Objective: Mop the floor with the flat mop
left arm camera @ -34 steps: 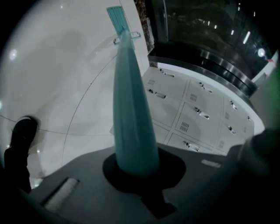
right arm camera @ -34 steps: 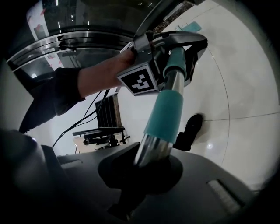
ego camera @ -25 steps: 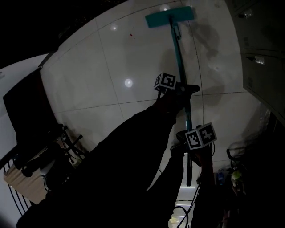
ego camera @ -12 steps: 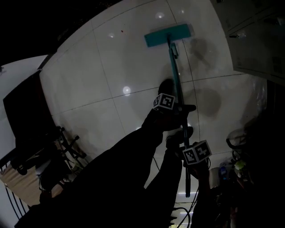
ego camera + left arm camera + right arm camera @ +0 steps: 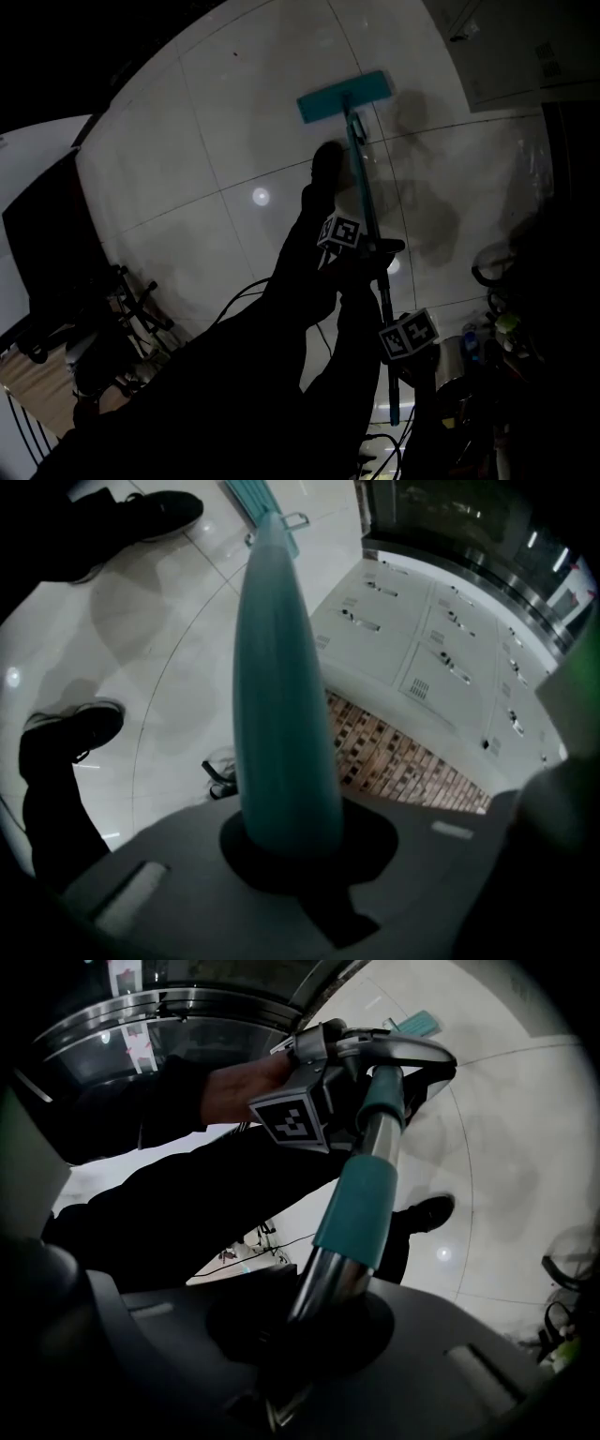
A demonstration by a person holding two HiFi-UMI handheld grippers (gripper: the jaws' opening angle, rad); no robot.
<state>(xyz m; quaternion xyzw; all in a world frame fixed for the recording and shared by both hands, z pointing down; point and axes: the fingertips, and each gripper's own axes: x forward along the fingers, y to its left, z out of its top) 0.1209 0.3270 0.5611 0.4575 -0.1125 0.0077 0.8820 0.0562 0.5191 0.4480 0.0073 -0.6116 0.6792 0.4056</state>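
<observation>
Both tongs are clenched on the pole (image 5: 366, 202) of the flat mop (image 5: 343, 96), the left gripper (image 5: 373, 247) lower on the shaft and the right gripper (image 5: 392, 354) near its butt end. The teal head lies flat on the tiled floor (image 5: 216, 141), toward the lockers (image 5: 506, 47) at its far right edge. This looks like a mopping stroke, and the next move calls for firm grips while sliding the head over fresh tile.

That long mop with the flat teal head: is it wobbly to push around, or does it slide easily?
Probably stiff: the handle shows no bend along its length down to the mop head. The head lies flat on the glossy tile floor, so it likely glides easily. The handle looks thin and partly bare metal, so it is probably light.
</observation>
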